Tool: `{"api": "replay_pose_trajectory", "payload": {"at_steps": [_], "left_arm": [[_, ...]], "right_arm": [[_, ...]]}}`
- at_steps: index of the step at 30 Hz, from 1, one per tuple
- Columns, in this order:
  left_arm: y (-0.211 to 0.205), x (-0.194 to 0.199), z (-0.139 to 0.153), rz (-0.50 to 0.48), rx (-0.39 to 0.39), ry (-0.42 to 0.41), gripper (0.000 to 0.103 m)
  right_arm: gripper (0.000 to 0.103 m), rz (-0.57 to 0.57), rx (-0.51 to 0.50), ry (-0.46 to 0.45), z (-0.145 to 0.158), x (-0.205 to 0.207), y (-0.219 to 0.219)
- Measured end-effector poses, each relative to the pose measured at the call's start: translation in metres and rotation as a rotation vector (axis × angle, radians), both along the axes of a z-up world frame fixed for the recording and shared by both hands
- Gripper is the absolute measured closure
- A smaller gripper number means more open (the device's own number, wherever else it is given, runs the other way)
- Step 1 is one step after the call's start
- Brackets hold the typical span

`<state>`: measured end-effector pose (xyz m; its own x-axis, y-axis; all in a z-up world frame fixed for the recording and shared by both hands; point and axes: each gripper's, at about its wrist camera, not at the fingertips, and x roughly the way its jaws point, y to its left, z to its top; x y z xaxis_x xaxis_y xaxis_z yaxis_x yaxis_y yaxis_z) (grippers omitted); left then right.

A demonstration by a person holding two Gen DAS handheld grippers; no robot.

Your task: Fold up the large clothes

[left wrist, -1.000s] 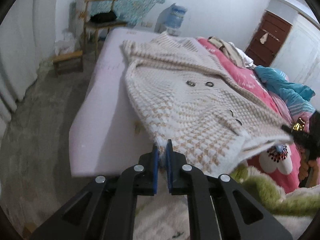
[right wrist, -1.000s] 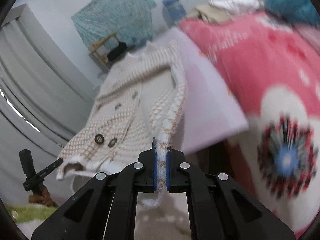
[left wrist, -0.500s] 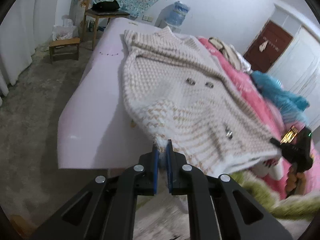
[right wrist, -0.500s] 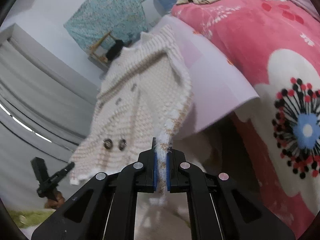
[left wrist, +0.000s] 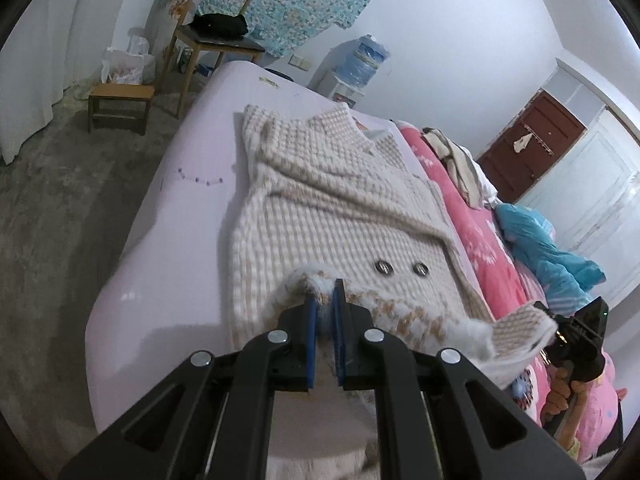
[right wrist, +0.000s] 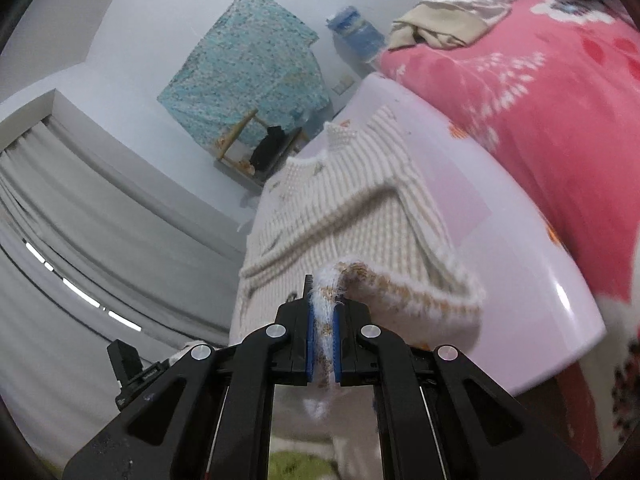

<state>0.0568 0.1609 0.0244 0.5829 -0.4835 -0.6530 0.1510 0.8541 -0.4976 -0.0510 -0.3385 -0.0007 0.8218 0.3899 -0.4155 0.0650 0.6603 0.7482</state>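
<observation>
A cream and tan knitted cardigan [left wrist: 332, 216] with two metal buttons lies on a pale lilac mattress [left wrist: 184, 208]. My left gripper [left wrist: 325, 300] is shut on the fluffy white bottom hem and holds it raised, curling back over the cardigan's body. My right gripper [right wrist: 323, 312] is shut on the other end of the same hem, also lifted over the cardigan [right wrist: 344, 216]. The right gripper shows at the far right of the left wrist view [left wrist: 580, 336]. The left one shows at the lower left of the right wrist view [right wrist: 132, 372].
A pink floral blanket [left wrist: 476, 240] with piled clothes [left wrist: 456, 160] and a blue garment [left wrist: 548, 248] lies right of the mattress. A wooden chair [left wrist: 208, 40], a low stool [left wrist: 120, 100] and a water dispenser [left wrist: 360, 64] stand beyond the mattress's far end. Grey floor lies left.
Both grippers have lifted the hem and carried it forward over the cardigan, so its bottom edge now folds back over the body instead of hanging off the mattress's near end.
</observation>
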Motion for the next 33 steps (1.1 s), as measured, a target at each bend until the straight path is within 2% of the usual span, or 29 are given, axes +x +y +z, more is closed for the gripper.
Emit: {"api": "replay_pose_trajectory", "payload": {"at_steps": [6,10,14,17,19,20,21,22,24,27,29,33], "left_arm": [[-0.003,0.045,-0.017,0.014,0.012,0.031,0.096],[-0.001,0.07,-0.036,0.027,0.004,0.072,0.095],[-0.009,0.091,-0.054,0.028,0.037,0.105,0.092],[-0.009,0.102,-0.062,0.02,0.03,0.151,0.089],[-0.003,0.107,-0.063,0.027,-0.013,0.175,0.083],[0.0,0.108,-0.063,0.029,-0.03,0.178,0.082],[0.004,0.108,-0.061,0.033,-0.054,0.178,0.076],[0.011,0.106,-0.057,0.055,-0.072,0.163,0.06],[0.02,0.099,-0.045,0.117,-0.048,0.107,0.042],[0.031,0.088,-0.028,0.146,-0.066,0.049,0.042],[0.026,0.078,-0.016,0.124,-0.053,-0.004,0.042],[-0.023,0.053,-0.002,-0.06,0.009,-0.117,0.042]], "right_arm": [[0.098,0.007,-0.032,0.013,-0.004,0.051,-0.004],[0.097,0.004,-0.035,0.046,-0.022,0.081,-0.01],[0.093,-0.016,-0.05,0.106,-0.045,0.107,-0.015],[0.083,-0.022,-0.029,0.148,-0.062,0.116,-0.02],[0.07,-0.023,0.006,0.151,-0.067,0.118,-0.025],[0.067,-0.021,0.027,0.139,-0.068,0.116,-0.028],[0.062,-0.019,0.038,0.127,-0.067,0.115,-0.029],[0.054,-0.022,0.039,0.11,-0.065,0.112,-0.03],[0.046,-0.035,0.018,0.089,-0.058,0.107,-0.03],[0.044,-0.047,-0.037,0.066,-0.044,0.097,-0.028],[0.044,-0.029,-0.108,0.036,-0.029,0.089,-0.017],[0.047,0.111,-0.29,-0.02,-0.006,0.081,0.035]]}}
